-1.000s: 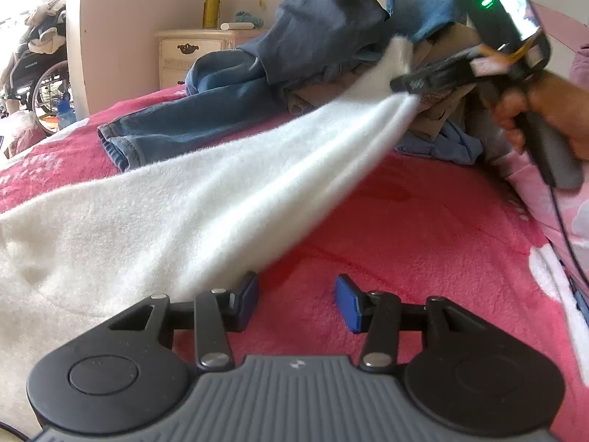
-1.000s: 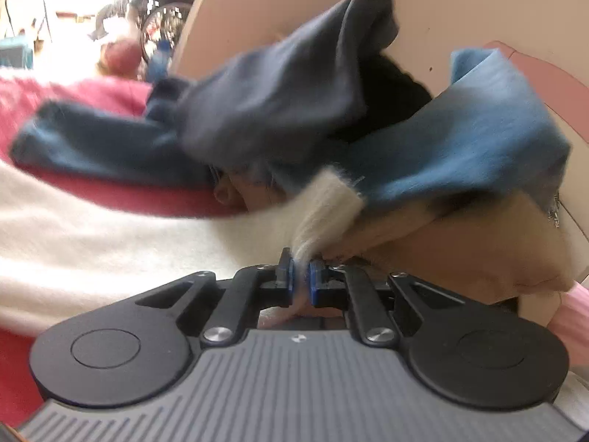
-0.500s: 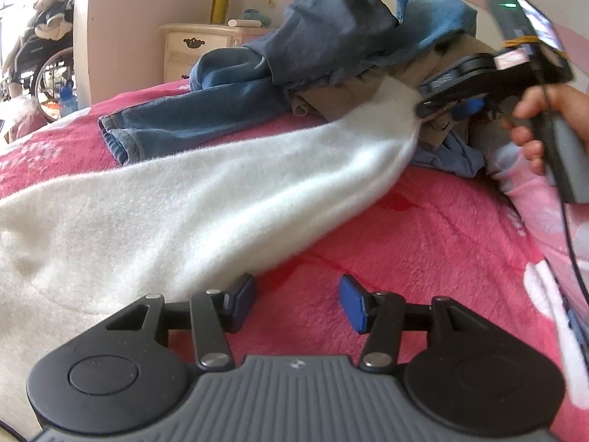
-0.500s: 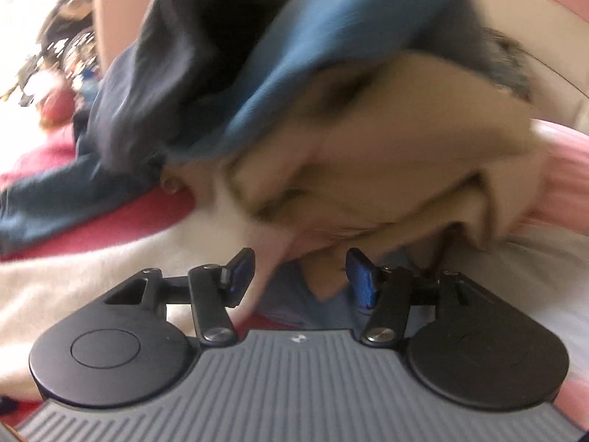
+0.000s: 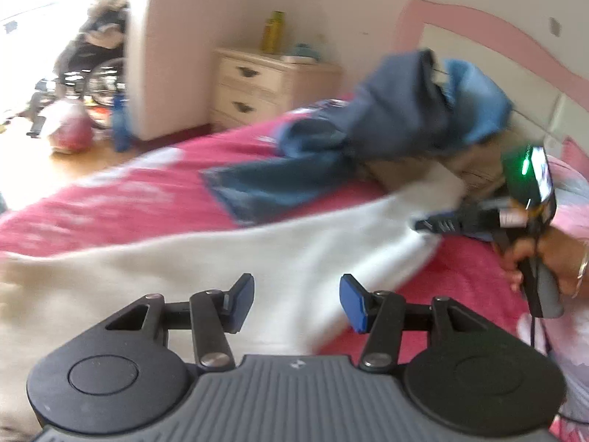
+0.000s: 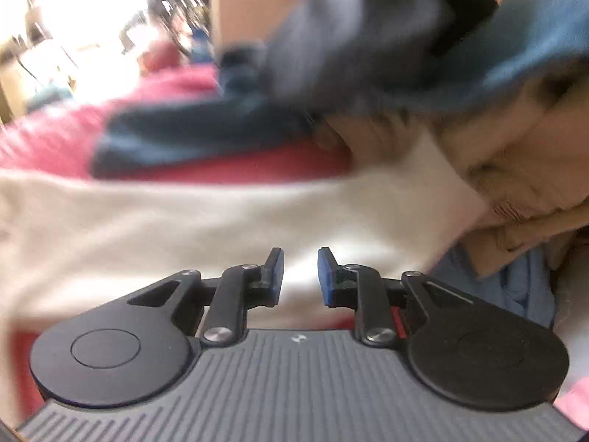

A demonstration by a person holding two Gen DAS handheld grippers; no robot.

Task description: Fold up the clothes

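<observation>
We hold the left gripper (image 5: pixel 296 300) low over the pink bedspread (image 5: pixel 129 199), its blue pads wide apart with nothing between them; the white fleecy garment (image 5: pixel 221 254) lies under and beyond the gap, running toward two o'clock. Its far end reaches the heap of clothes (image 5: pixel 405 121) at one o'clock, where dark blue and lighter blue pieces sit on tan fabric, all smeared by motion blur. In the left wrist view the right gripper (image 5: pixel 429 225) comes in at three o'clock, held by our right hand (image 5: pixel 548 258); its tips are blurred against the white cloth. The right wrist view shows its pads parted by a narrow gap, empty, with the white garment just beyond. A cream nightstand (image 5: pixel 257 88) stands at twelve o'clock, its lower part cut off by the bed.
</observation>
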